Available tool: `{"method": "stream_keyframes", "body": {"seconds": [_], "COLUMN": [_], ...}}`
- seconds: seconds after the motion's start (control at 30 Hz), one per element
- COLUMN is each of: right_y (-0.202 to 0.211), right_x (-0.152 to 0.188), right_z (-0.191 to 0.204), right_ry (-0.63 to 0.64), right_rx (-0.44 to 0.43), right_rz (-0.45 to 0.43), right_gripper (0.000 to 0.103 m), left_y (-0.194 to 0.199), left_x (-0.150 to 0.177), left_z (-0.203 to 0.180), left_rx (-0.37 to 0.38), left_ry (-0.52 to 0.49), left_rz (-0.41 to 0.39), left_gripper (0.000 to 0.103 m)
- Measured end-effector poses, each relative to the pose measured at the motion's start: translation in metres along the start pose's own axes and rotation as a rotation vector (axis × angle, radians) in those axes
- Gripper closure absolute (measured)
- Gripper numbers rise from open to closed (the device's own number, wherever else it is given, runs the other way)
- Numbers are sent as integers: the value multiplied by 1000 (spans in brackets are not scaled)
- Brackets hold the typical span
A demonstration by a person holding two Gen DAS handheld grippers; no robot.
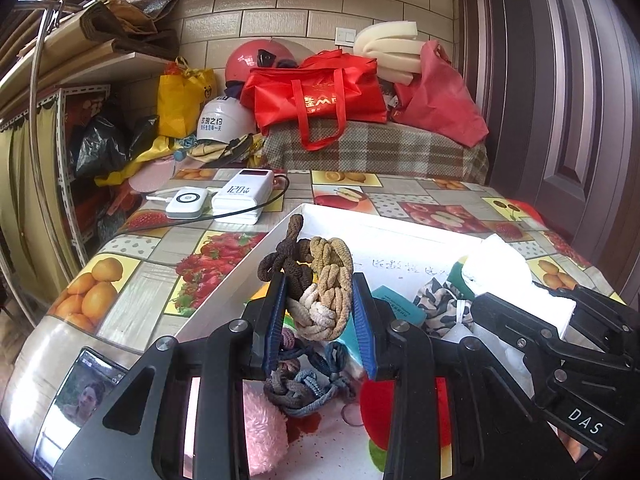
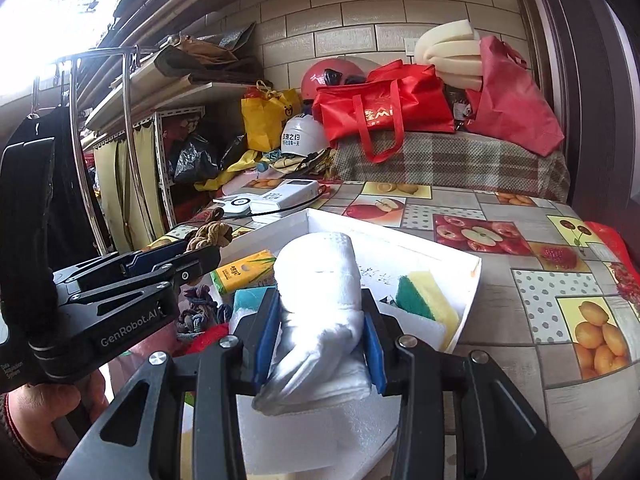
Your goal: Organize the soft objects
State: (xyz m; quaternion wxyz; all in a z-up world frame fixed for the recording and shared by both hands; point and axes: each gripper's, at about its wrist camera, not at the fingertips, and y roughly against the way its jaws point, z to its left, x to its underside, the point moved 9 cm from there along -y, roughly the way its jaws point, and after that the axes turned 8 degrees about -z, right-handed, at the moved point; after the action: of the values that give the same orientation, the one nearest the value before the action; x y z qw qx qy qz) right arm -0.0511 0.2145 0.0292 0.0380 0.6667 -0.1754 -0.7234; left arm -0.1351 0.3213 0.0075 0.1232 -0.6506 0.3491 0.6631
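My left gripper is shut on a bundle of braided brown and tan hair ties, held above the near end of a white box. More hair ties and a pink fluffy item lie below it. My right gripper is shut on a rolled white sock over the same box. The left gripper with its hair ties shows at the left of the right wrist view. In the box lie a yellow-green sponge, a tissue pack and a camouflage cloth.
The box stands on a table with a fruit-print cloth. Two white power banks with a cable lie at the far left, a phone at the near left. Red bags and helmets sit behind the table.
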Motion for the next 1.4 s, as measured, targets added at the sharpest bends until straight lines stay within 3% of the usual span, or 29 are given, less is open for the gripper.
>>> {"method": "stream_keyframes", "body": {"seconds": [0.17, 0.27, 0.3, 0.33, 0.37, 0.43, 0.57, 0.77, 1.1, 1.27, 1.4], "right_y": [-9, -11, -12, -12, -11, -6, 0, 4, 14, 21, 25], "right_x": [-1, 0, 0, 1, 0, -3, -8, -12, -15, -12, -10], "right_z": [6, 5, 4, 3, 1, -6, -5, -3, -7, -25, -33], "right_ry": [27, 27, 22, 15, 8, -12, -2, 21, 19, -12, -35], "right_rx": [11, 8, 9, 8, 15, 46, 62, 85, 117, 238, 260], "right_rz": [12, 23, 27, 30, 26, -3, -43, -74, -121, -114, -108], "right_gripper": [63, 62, 60, 52, 44, 19, 17, 1, 0, 0, 0], "left_y": [-4, -3, -2, 1, 4, 9, 10, 16, 21, 26, 30], "left_x": [-2, -4, -5, -6, -7, -9, -10, -13, -15, -14, -12], "left_z": [4, 7, 7, 8, 10, 15, 22, 26, 21, 17, 12], "left_rx": [-38, -69, -84, -94, -113, -116, -132, -131, -125, -126, -132], "left_ry": [11, 4, 1, -2, 0, 21, 46, 72, 56, 43, 32], "left_rz": [-6, -24, -32, -45, -61, -87, -92, -119, -147, -157, -155], "left_gripper": [69, 56, 45, 27, 22, 13, 1, 0, 0, 0, 0]}}
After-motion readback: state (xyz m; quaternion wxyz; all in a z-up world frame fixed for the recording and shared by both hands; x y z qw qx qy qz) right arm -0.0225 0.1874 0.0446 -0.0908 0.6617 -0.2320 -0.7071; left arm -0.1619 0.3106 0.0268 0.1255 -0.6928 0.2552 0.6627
